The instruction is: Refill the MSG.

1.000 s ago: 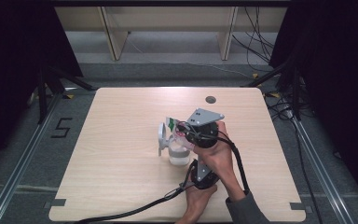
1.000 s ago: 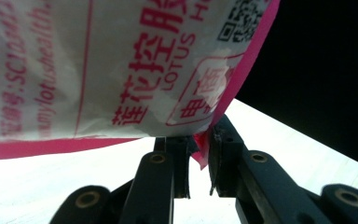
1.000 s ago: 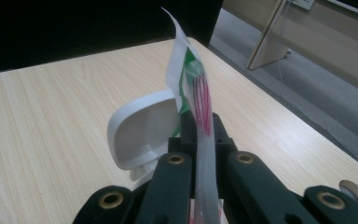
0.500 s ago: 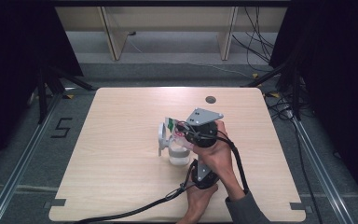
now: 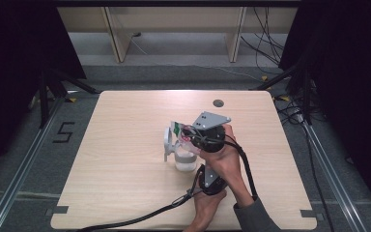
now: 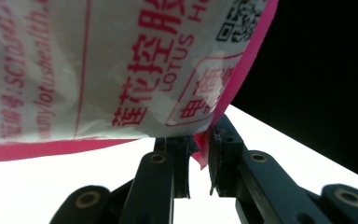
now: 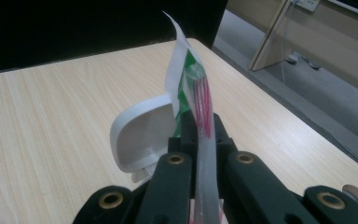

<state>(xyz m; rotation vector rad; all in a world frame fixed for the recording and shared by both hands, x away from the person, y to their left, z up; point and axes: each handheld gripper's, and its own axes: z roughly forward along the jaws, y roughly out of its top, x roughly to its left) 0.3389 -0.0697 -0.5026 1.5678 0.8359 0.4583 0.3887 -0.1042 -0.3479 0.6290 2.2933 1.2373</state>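
Observation:
A small white sachet (image 5: 177,128) with green and pink print hangs over a clear jar (image 5: 185,160) whose white flip lid (image 5: 166,143) stands open to the left. My right gripper (image 5: 184,132), with the grey plate on top, is shut on the sachet (image 7: 200,107), which is seen edge-on there with the lid (image 7: 140,133) behind it. My left gripper (image 5: 198,155) comes up from below near the jar. It is shut on the pink lower corner of the sachet (image 6: 121,70), which has red lettering.
The light wooden table (image 5: 125,183) has a round cable hole (image 5: 218,103) at the back. A black cable (image 5: 140,215) trails off the front edge. Metal rails (image 5: 24,169) and loose cables lie on the floor around the table.

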